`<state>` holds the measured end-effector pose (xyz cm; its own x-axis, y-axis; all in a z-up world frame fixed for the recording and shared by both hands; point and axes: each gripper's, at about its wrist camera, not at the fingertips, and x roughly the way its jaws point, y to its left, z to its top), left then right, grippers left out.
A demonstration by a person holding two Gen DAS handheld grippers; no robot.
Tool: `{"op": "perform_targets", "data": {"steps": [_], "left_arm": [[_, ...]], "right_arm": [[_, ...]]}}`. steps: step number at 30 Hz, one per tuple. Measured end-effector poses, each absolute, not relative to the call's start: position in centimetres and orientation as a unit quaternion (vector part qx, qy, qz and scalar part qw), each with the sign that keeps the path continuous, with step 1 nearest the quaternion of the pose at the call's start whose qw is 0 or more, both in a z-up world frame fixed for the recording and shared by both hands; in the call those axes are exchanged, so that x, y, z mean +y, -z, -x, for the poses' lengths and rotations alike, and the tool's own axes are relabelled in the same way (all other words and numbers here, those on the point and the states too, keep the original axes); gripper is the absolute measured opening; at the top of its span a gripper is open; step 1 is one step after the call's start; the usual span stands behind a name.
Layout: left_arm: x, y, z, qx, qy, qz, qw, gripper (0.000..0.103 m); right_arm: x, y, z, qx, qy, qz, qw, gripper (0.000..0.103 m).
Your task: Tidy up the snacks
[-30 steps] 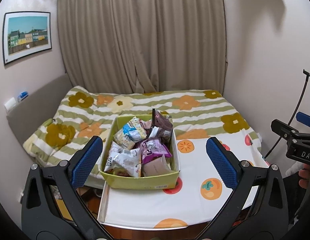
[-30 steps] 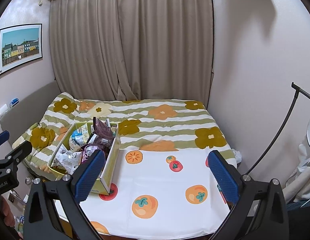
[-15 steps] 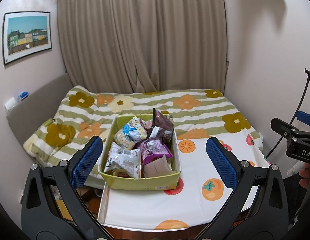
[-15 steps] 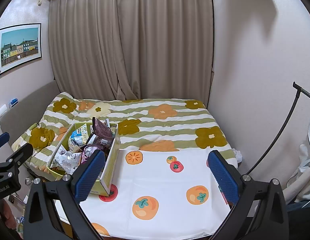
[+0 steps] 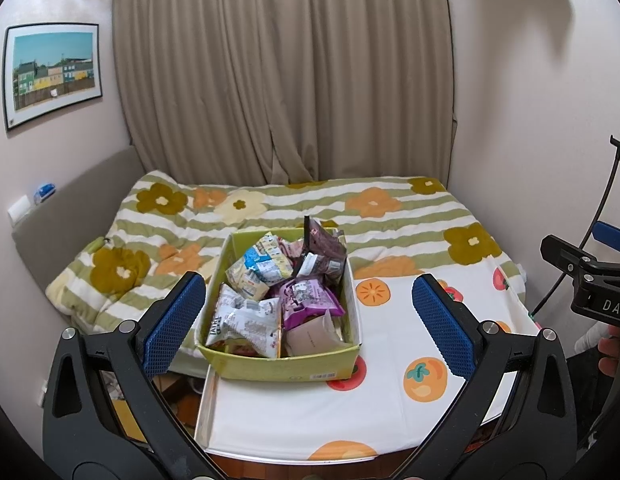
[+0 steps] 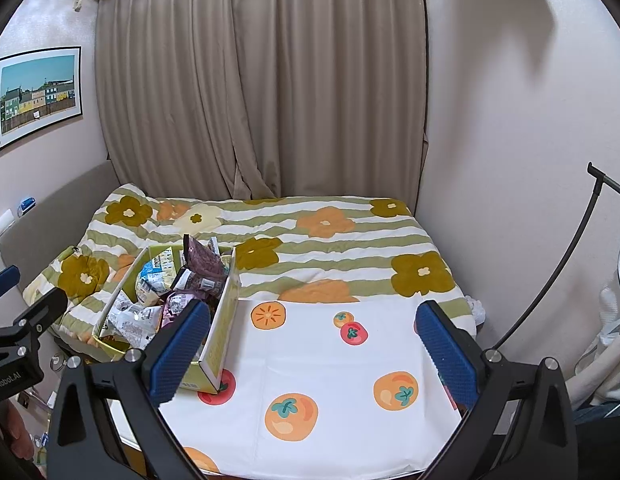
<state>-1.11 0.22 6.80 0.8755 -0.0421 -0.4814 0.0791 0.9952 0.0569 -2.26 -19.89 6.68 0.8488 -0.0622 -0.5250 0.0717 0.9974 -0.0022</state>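
I am holding both grippers wide apart and gripping nothing, the left gripper (image 5: 308,312) hanging over the near left corner of the table (image 5: 294,420) and the right gripper (image 6: 310,354) over its bare near half. At that left edge one yellow-green box (image 5: 284,368) is holding all the snack packets (image 5: 270,296) in a loose heap; I am counting about seven, with more perhaps hidden beneath. This is fitting either snacks already gathered or a jumble awaiting sorting, so I am not judging the next move.
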Motion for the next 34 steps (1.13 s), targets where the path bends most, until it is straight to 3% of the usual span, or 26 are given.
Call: {"op": "perform_targets", "data": {"steps": [34], "left_arm": [[1.6, -6.2, -0.5, 0.251, 0.033, -0.030, 0.967, 0.103]], "right_arm": [[-20.0, -6.7, 2.0, 0.275, 0.035, -0.008, 0.961, 0.102]]}}
